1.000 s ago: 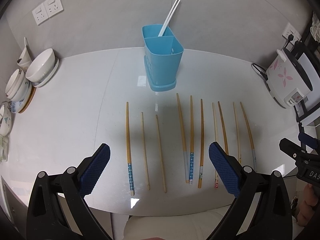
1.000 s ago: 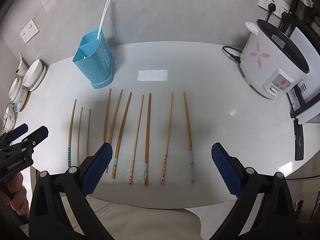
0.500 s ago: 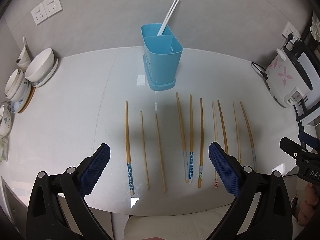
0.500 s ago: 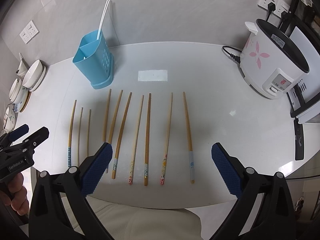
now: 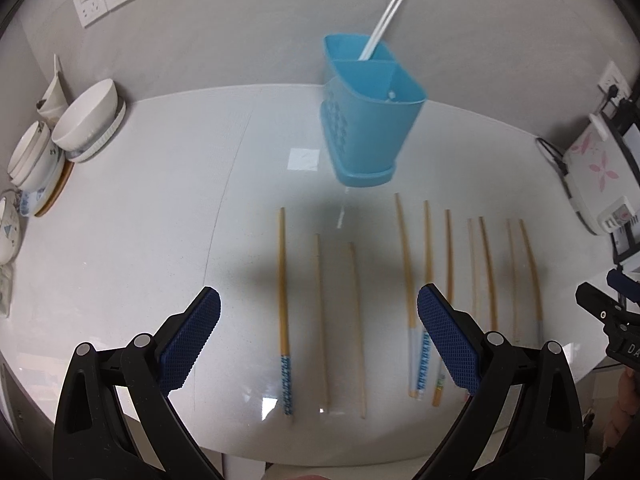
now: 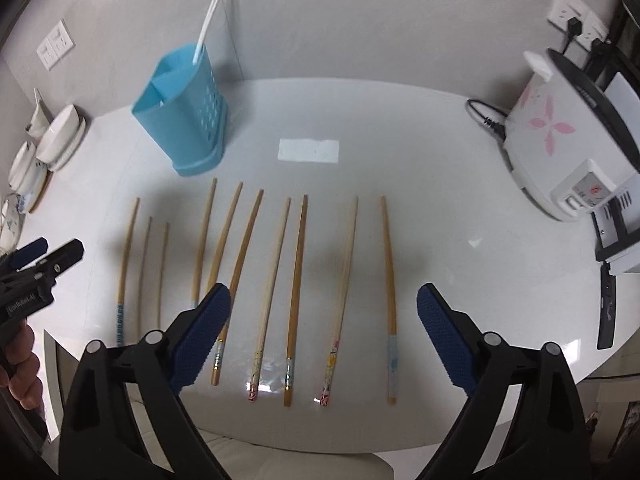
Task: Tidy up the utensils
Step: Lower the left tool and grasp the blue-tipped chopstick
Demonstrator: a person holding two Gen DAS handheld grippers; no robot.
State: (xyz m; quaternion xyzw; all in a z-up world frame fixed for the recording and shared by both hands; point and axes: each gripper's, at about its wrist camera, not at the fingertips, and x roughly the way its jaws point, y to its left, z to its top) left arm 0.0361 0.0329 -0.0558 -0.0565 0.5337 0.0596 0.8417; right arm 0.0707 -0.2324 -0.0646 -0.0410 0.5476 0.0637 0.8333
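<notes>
The left gripper (image 5: 319, 343), black-armed with blue textured pads on its fingers (image 5: 191, 342), points steeply down with its jaws spread wide and nothing gripped. The right gripper (image 6: 323, 340), of the same build, also tilts steeply down; its jaws have just been closing slightly yet stand wide, pads (image 6: 445, 338) pressing on nothing. A bare hand (image 6: 18, 356) grips the left gripper's handle.

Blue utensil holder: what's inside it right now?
The blue utensil holder has two compartments. A pair of white chopsticks stands in the rear one, leaning out over the rim. The front compartment looks empty as far as visible; its floor and the sticks' lower ends are hidden by the walls.
</notes>
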